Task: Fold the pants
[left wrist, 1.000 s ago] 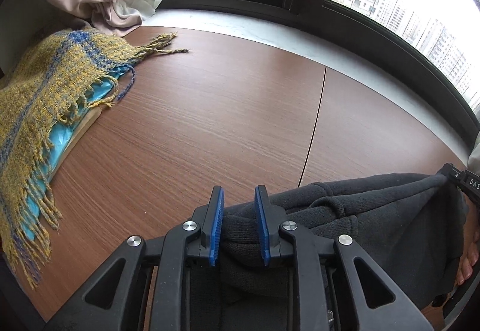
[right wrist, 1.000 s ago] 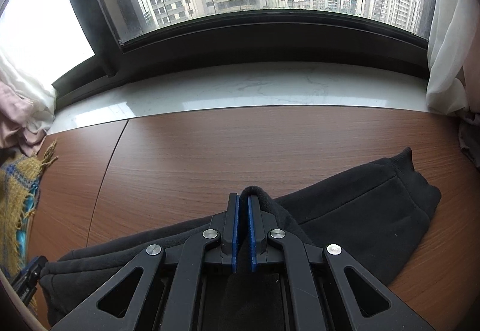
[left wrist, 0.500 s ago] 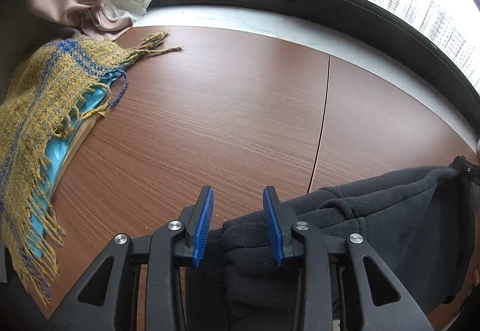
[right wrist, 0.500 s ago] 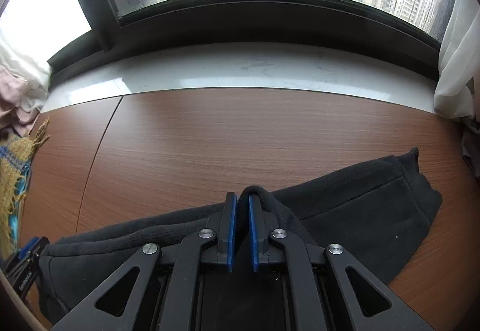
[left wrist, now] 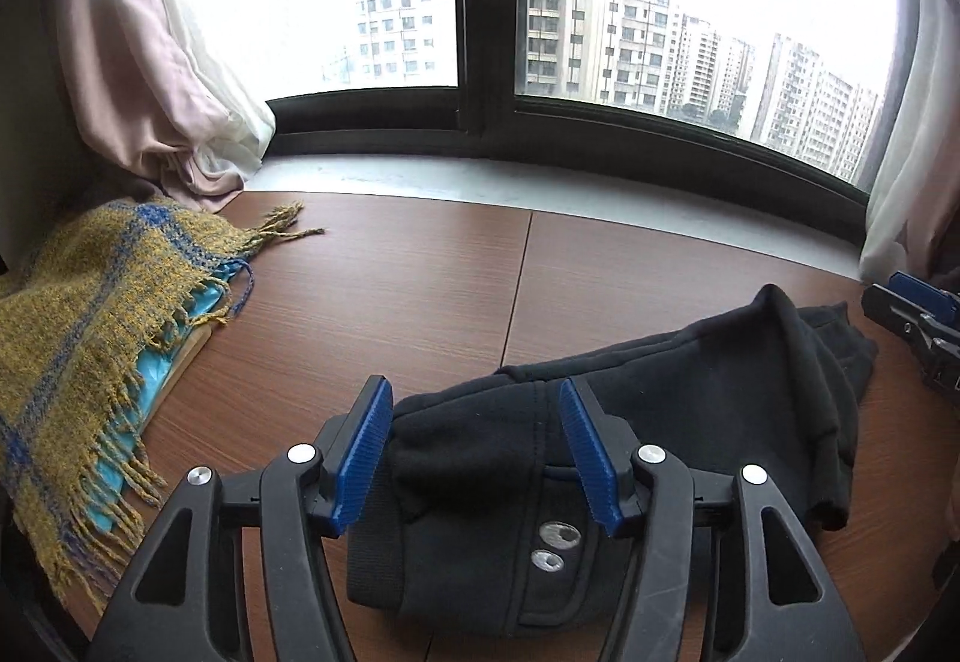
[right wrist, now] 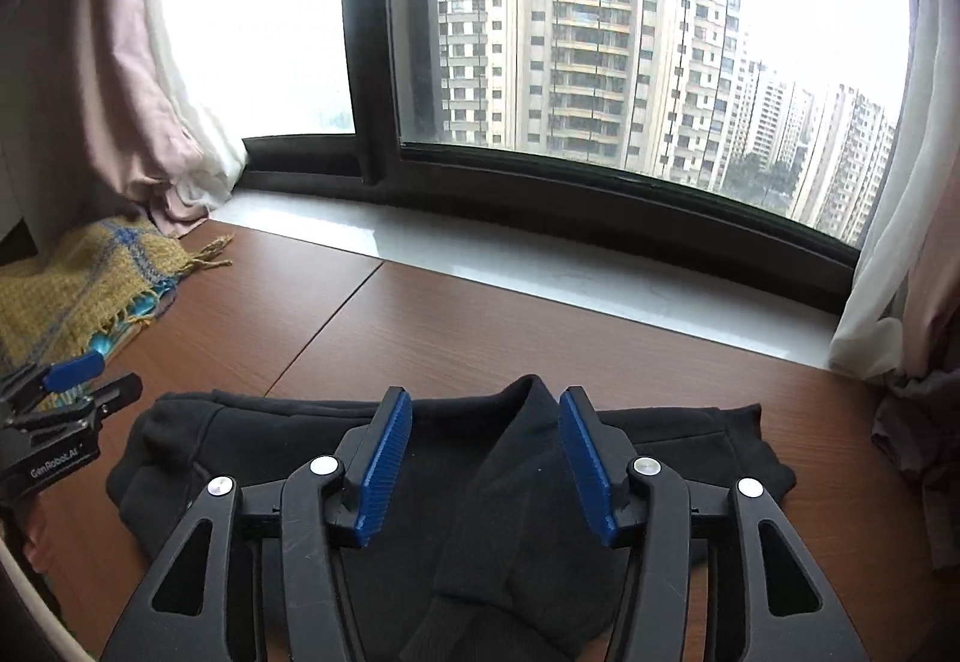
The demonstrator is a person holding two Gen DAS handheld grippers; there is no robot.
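Note:
Black sweatpants point(left wrist: 690, 398) lie folded in a low heap on the brown wooden table point(left wrist: 384, 302). My left gripper point(left wrist: 474, 452) hovers over their left end, jaws opening, blue pads clear of the cloth, with the waistband and two metal eyelets point(left wrist: 552, 545) below. In the right wrist view the same pants point(right wrist: 288, 452) stretch across the table, and my right gripper point(right wrist: 486, 458) hangs above a raised ridge of cloth, jaws opening, pads not pressing it. The left gripper point(right wrist: 66, 392) appears at that view's left edge; the right gripper's fingers point(left wrist: 918, 314) show at the left view's right edge.
A yellow and blue fringed scarf point(left wrist: 78, 326) covers a turquoise item on a wooden board at the table's left. Pink and white curtains point(left wrist: 168, 80) hang at the left, a white curtain point(right wrist: 888, 254) at the right. A pale windowsill point(right wrist: 540, 260) and dark window frame run behind.
Both grippers let go of the pants, opened their jaws and rose back from the table. The cloth dropped into a loose folded heap.

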